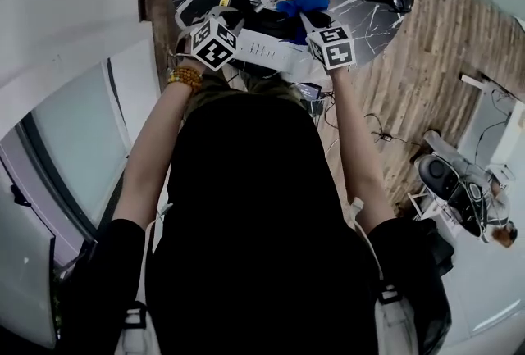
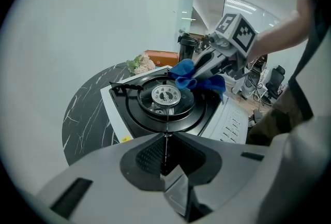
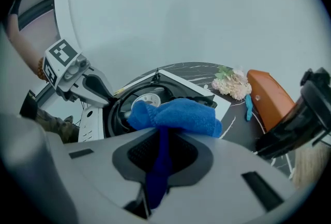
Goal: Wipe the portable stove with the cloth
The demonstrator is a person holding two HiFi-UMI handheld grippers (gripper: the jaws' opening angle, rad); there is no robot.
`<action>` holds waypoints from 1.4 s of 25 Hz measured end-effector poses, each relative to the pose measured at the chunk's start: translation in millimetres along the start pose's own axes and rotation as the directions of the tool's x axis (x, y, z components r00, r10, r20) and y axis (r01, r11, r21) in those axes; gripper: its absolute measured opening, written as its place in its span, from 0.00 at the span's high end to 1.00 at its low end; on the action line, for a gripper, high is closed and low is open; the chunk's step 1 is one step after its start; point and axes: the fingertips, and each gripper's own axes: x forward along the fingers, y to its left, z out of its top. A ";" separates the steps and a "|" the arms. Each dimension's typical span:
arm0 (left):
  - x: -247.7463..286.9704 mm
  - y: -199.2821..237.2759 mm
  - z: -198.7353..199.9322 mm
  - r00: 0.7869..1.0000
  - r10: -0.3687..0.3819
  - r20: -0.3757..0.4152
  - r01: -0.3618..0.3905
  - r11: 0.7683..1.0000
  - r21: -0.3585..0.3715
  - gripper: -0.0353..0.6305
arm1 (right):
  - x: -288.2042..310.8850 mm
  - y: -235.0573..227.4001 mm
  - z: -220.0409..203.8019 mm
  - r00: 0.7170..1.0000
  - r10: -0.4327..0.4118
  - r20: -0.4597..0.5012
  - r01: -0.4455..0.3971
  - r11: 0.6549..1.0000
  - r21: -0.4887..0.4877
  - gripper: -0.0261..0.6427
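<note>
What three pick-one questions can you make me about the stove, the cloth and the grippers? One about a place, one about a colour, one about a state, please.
1. The stove sits on: A) the floor B) the dark table C) a chair.
2. The cloth is: A) red B) green C) blue.
3. The fingers of the right gripper are: A) shut on the cloth B) wide open C) holding a spoon.
Answers: 1 B, marbled tabletop shows beside the stove; 2 C, it looks bright blue in every view; 3 A, the cloth is pinched between them.

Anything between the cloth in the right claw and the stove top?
Nothing visible. The blue cloth, pinched in the right claw, hangs right over the stove; the left claw is at its edge, off to one side.
</note>
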 end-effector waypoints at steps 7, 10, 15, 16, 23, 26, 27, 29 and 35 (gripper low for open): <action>-1.6 1.1 -0.3 1.000 -0.019 0.009 0.019 1.000 -0.018 0.88 | 13.2 -26.9 24.8 0.999 -0.003 -0.047 0.001 0.999 -0.046 0.91; -4.0 3.6 -2.1 1.000 -0.018 0.017 0.019 0.999 -0.033 0.90 | 12.1 -24.2 28.0 0.997 0.011 -0.076 -0.017 0.996 -0.083 0.91; -4.3 2.2 -1.4 0.999 -0.030 0.043 0.031 0.999 -0.017 0.91 | -14.0 -36.6 64.1 0.999 0.004 -0.048 -0.018 0.960 -0.278 0.91; -4.9 2.6 -1.8 0.998 -0.028 0.052 0.029 0.999 -0.016 0.91 | -14.8 -43.1 73.4 0.999 -0.002 -0.050 -0.014 0.950 -0.311 0.91; -5.3 4.4 -1.0 0.998 -0.029 0.061 0.031 0.999 -0.024 0.91 | 32.1 -65.2 91.9 0.965 0.092 -0.244 -0.185 0.900 -0.394 0.91; -7.1 4.8 0.4 0.997 -0.031 0.072 0.033 0.999 -0.031 0.92 | 50.0 -61.9 96.4 0.942 0.135 -0.309 -0.241 0.910 -0.337 0.91; -7.8 4.9 0.8 0.996 -0.031 0.080 0.034 0.999 -0.030 0.92 | 54.4 -60.0 97.9 0.934 0.152 -0.324 -0.256 0.916 -0.310 0.91; -8.9 4.3 1.3 0.995 -0.032 0.098 0.033 0.999 -0.013 0.92 | 59.1 -58.1 100.9 0.918 0.180 -0.353 -0.278 0.927 -0.252 0.91; -11.8 1.2 1.8 0.988 -0.050 0.144 0.041 0.997 0.065 0.92 | 67.8 -46.4 112.1 0.905 0.163 -0.393 -0.277 0.926 -0.254 0.89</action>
